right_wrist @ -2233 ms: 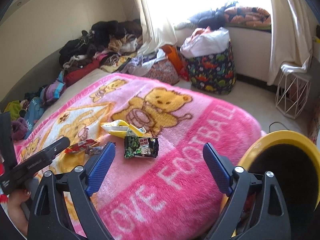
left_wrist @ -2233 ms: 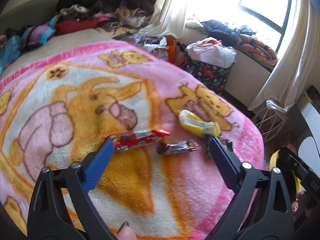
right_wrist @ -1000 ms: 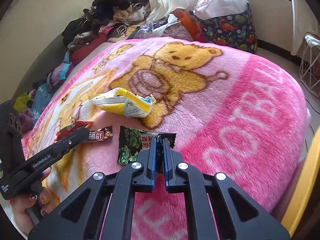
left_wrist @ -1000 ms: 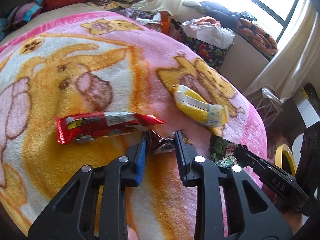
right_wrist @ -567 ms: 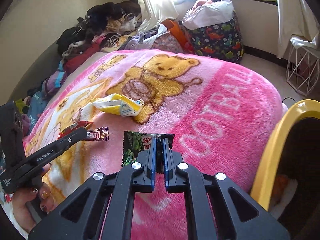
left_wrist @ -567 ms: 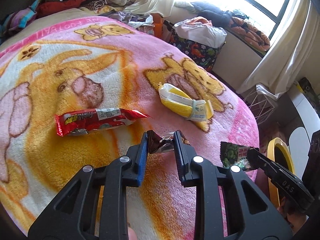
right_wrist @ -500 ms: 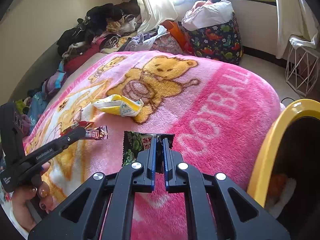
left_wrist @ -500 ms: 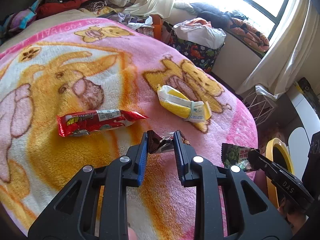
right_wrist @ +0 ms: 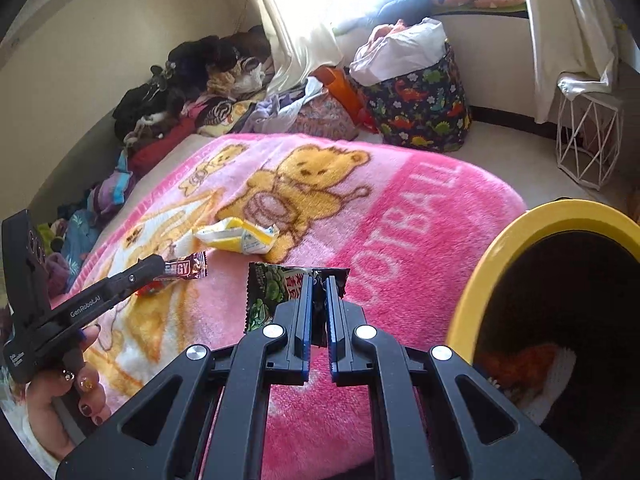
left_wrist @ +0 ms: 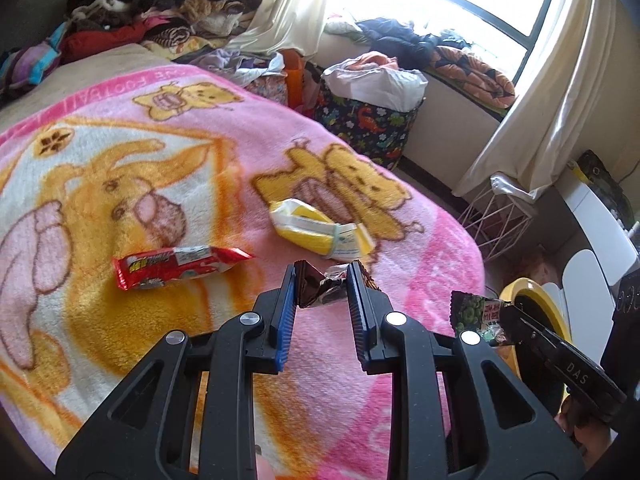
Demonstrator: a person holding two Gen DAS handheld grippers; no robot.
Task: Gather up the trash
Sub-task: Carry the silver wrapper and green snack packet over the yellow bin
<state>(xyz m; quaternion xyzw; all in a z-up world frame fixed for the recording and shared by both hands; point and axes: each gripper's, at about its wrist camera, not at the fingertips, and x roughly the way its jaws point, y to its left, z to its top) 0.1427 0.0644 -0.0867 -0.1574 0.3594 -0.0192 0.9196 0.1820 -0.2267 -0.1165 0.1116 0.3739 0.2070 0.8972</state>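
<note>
My left gripper (left_wrist: 323, 280) is shut on a dark brown candy wrapper (left_wrist: 316, 286) and holds it above the pink blanket (left_wrist: 280, 144); the wrapper also shows in the right wrist view (right_wrist: 188, 269). My right gripper (right_wrist: 316, 292) is shut on a green snack packet (right_wrist: 272, 292), held above the bed's edge just left of the yellow bin (right_wrist: 492, 256); the packet also shows in the left wrist view (left_wrist: 476, 310). A red wrapper (left_wrist: 176, 266) and a yellow-white packet (left_wrist: 320, 230) lie on the blanket.
The yellow bin (left_wrist: 536, 300) stands on the floor at the bed's right end, with some trash inside. A dinosaur-print basket (right_wrist: 420, 108), a white wire stand (right_wrist: 588, 136) and piles of clothes (right_wrist: 192, 80) stand beyond the bed, under the window.
Both grippers closed on their wrappers and lifted them off the blanket. The right gripper has carried the green packet toward the yellow bin; the left has risen a little with the brown wrapper.
</note>
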